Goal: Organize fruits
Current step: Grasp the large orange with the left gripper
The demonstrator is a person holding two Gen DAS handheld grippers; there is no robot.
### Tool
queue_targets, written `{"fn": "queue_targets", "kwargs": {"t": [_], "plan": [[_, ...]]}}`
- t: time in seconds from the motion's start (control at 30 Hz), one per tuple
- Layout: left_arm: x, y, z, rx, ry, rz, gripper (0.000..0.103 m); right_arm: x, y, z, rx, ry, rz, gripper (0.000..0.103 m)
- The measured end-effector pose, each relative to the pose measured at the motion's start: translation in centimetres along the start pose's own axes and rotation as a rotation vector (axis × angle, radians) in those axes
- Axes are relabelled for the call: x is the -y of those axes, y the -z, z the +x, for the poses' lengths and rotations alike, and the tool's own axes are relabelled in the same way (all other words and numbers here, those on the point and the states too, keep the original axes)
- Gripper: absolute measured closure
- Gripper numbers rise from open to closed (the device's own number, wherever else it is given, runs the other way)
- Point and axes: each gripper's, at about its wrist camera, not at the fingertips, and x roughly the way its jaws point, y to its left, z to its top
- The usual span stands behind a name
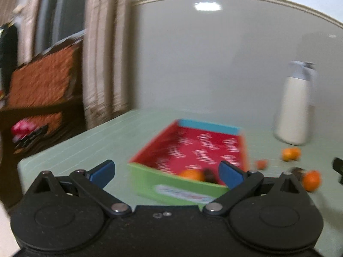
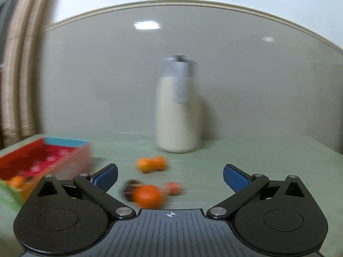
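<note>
**Both tongs spread, nothing held**

Left tongs [image 1: 167, 171] level, wide apart, facing red box [image 1: 193, 150] holding an orange [image 1: 190, 174]. Right tongs [image 2: 170, 176] spread, empty, low over green surface [image 2: 257, 160]; loose oranges [image 2: 149, 194] ahead, white bottle [image 2: 178, 111] behind.

a room in a home, by the look of it. beige curtains [image 1: 103, 49] hang at the left beside a chair with an orange woven cushion [image 1: 42, 79]. a pale green worktop [image 2: 235, 160] stands against a plain grey wall with a cream moulding [image 2: 171, 3], and carries a white bottle [image 2: 178, 115], a colourful cardboard box [image 1: 193, 150] and small oranges [image 2: 152, 163].
</note>
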Motion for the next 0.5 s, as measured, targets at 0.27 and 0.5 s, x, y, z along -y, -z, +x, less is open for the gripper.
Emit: {"fn": "queue_targets", "kwargs": {"t": [0.27,0.5], "plan": [[8.6,0.8,0.8,-0.032,0.227,0.135,0.011,6.0,-0.2,0.1,0.005,0.392,0.078,0.0],[15.5,1.5,3.3,-0.134,0.335,0.197,0.036,9.1,0.0,-0.5,0.03,0.496,0.067,0.0]]}}
